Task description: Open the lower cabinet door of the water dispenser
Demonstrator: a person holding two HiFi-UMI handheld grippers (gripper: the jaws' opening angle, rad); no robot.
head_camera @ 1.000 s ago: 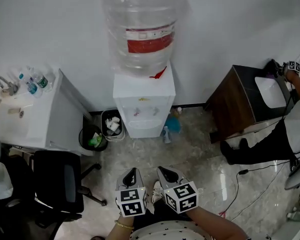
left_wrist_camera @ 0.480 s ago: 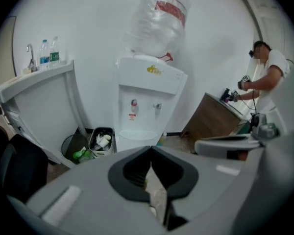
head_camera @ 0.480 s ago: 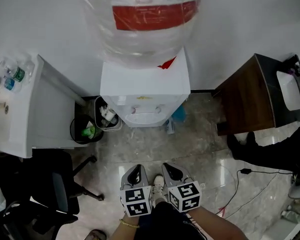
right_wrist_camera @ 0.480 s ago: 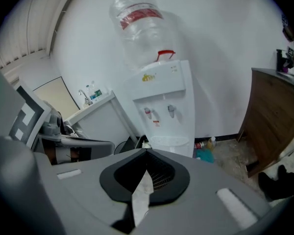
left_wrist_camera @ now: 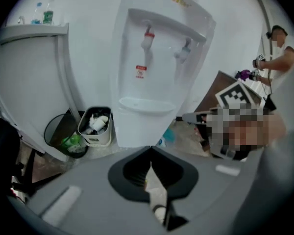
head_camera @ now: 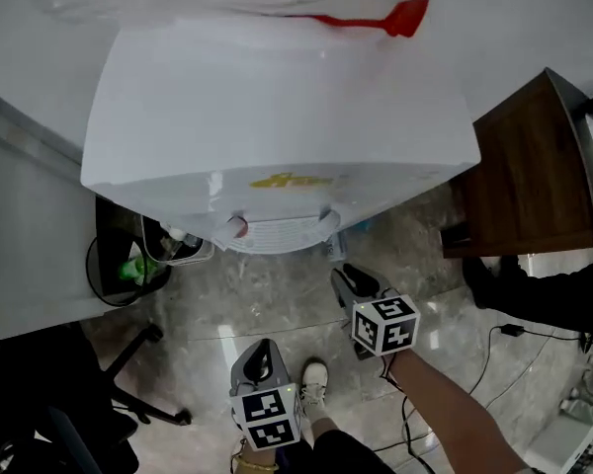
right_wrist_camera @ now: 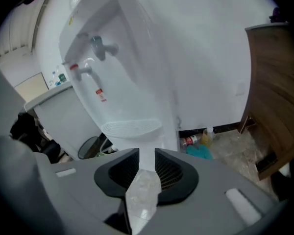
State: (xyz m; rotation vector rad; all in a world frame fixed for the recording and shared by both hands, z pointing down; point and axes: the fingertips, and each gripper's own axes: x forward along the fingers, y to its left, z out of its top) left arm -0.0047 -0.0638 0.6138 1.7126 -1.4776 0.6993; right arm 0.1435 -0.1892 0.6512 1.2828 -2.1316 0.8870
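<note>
The right claw (head_camera: 354,282) is opening with nothing between its jaws, facing the dispenser's (head_camera: 277,117) lower front below the drip tray (right_wrist_camera: 131,127). The left claw (head_camera: 261,355) hangs clenched and empty, farther back over the floor (head_camera: 257,304).

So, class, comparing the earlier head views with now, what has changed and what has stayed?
The view has closed in on the water dispenser. The right gripper has moved ahead of the left gripper toward it, jaws opening on nothing. Nothing grasped. Dispenser, bins and wooden cabinet stay put.
</note>
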